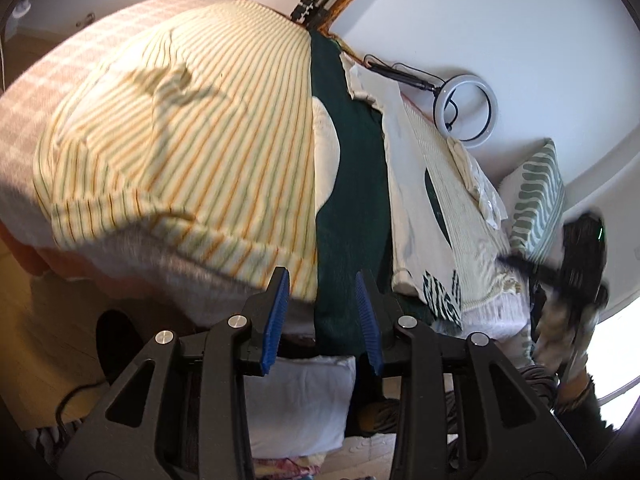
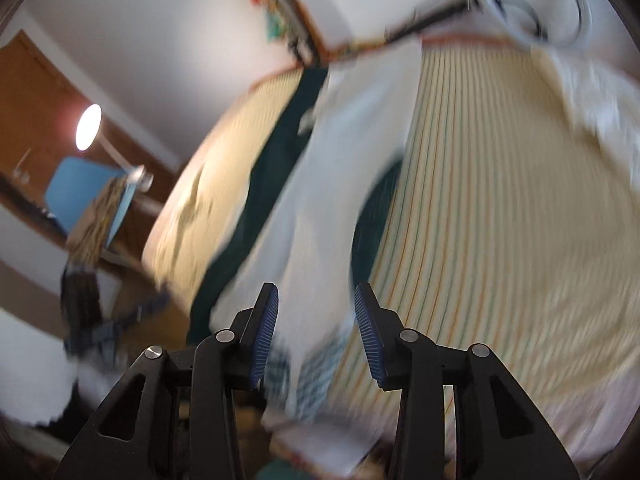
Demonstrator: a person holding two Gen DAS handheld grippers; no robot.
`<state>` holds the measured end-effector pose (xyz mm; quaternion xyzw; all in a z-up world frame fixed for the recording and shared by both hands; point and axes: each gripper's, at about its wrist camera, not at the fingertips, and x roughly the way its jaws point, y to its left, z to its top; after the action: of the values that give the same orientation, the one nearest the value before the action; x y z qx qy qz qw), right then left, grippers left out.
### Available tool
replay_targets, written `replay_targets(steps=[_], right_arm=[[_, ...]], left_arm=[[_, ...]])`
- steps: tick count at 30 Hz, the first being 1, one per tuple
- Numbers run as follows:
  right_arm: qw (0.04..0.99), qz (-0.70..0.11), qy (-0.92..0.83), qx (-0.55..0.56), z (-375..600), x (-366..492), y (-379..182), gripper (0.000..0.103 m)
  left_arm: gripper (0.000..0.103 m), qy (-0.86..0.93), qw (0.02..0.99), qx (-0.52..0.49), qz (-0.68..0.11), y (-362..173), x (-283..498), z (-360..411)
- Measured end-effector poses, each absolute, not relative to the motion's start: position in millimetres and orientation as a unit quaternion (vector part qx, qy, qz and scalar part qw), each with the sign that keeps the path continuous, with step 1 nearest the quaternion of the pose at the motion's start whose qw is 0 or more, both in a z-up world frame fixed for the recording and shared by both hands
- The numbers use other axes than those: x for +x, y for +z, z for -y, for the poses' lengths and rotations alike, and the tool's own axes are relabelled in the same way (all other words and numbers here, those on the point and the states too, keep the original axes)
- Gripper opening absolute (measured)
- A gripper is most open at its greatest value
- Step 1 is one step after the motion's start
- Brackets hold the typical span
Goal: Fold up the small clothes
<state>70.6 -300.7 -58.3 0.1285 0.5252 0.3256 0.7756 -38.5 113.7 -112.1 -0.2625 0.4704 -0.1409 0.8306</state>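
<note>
A cream garment with green and orange stripes (image 1: 180, 152) lies spread on the bed at the left. A dark green cloth (image 1: 348, 200) lies beside it, then a white garment (image 1: 408, 208) and a cream striped one (image 1: 452, 184). My left gripper (image 1: 322, 280) is open and empty above the green cloth's near edge. My right gripper (image 2: 316, 296) is open and empty above the white garment (image 2: 344, 168), with the striped cloth (image 2: 500, 216) to its right. The right wrist view is blurred. The right gripper also shows in the left wrist view (image 1: 576, 256).
A ring light (image 1: 466, 110) leans on the white wall behind the bed. A green patterned cushion (image 1: 538, 196) sits at the right. A pink checked bedspread (image 1: 60, 80) covers the bed. A wooden desk with a lamp (image 2: 88, 126) stands at the left.
</note>
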Motion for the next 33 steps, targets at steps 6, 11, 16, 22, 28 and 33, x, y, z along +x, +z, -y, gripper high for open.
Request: replay_targets(steps=[6, 11, 16, 22, 28, 33], right_arm=[[0.729, -0.578, 0.339, 0.141, 300.0, 26.4, -101.3, 0.040], [0.694, -0.605, 0.347, 0.180, 302.0, 28.2, -125.5, 0.040], [0.669, -0.623, 0.348, 0.209, 299.4, 30.6, -142.9, 0.040], [0.648, -0.629, 0.353, 0.245, 298.5, 32.6, -153.2, 0.037], [0.650, -0.614, 0.373, 0.249, 298.2, 30.1, -152.4, 0.005], [0.675, -0.585, 0.380, 0.240, 295.5, 27.3, -139.4, 0.001]], left_arm=[[0.034, -0.162, 0.805, -0.278, -0.499, -126.8, -40.8, -103.9], [0.034, -0.173, 0.789, -0.274, -0.522, -137.7, -35.5, -90.2], [0.034, -0.175, 0.776, -0.288, -0.534, -147.3, -28.5, -87.0], [0.034, -0.188, 0.761, -0.306, -0.540, -154.0, -25.4, -89.0], [0.005, -0.202, 0.764, -0.297, -0.536, -148.3, -28.3, -86.2], [0.001, -0.207, 0.770, -0.309, -0.518, -135.4, -32.2, -88.5]])
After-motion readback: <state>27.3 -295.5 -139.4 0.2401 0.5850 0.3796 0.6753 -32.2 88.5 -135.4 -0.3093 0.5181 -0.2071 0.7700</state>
